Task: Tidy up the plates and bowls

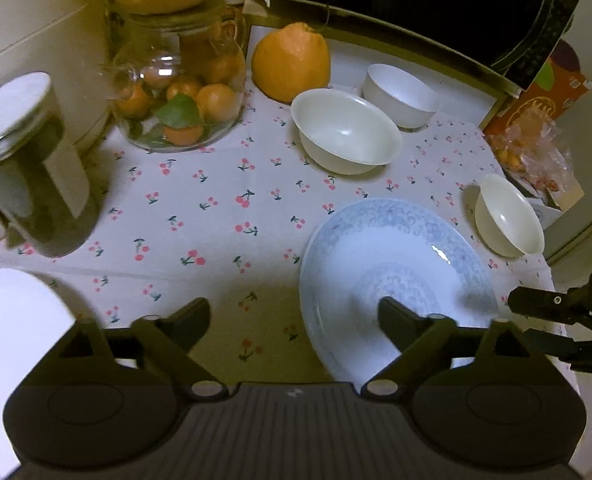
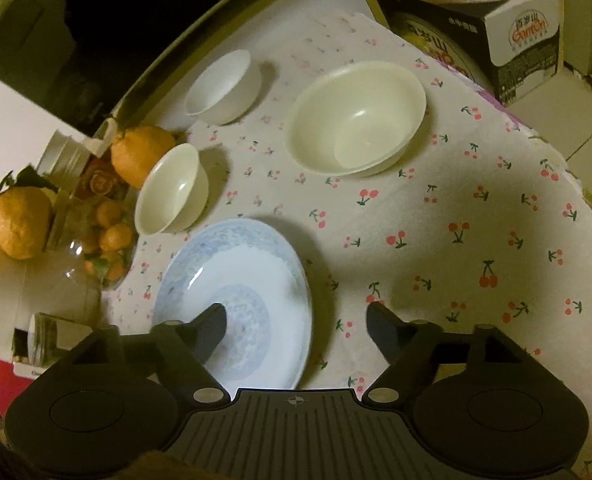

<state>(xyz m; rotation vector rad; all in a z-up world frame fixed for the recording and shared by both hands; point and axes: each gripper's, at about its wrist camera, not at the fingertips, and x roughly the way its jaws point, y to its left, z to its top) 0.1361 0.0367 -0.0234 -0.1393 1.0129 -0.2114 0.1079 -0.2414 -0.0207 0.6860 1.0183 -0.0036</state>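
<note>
A blue-patterned white plate (image 1: 396,264) (image 2: 256,264) lies flat on the cherry-print cloth. My left gripper (image 1: 294,316) is open and straddles the plate's left rim, one finger over the plate and one over the cloth. My right gripper (image 2: 296,316) (image 1: 522,318) is open too and straddles the opposite rim. No pad touches the plate. Beyond it stand a wide cream bowl (image 1: 344,132) (image 2: 356,116), a white bowl (image 1: 400,94) (image 2: 222,86) and a smaller cream bowl (image 1: 508,216) (image 2: 172,188). Part of a plain white plate (image 1: 12,340) shows at the left edge.
A glass jar of small oranges (image 1: 180,100), a large orange (image 1: 292,62) and a dark lidded jar (image 1: 28,168) line the left and back. A microwave (image 1: 416,0) stands behind the bowls. A carton (image 2: 524,40) sits beyond the table's far right edge.
</note>
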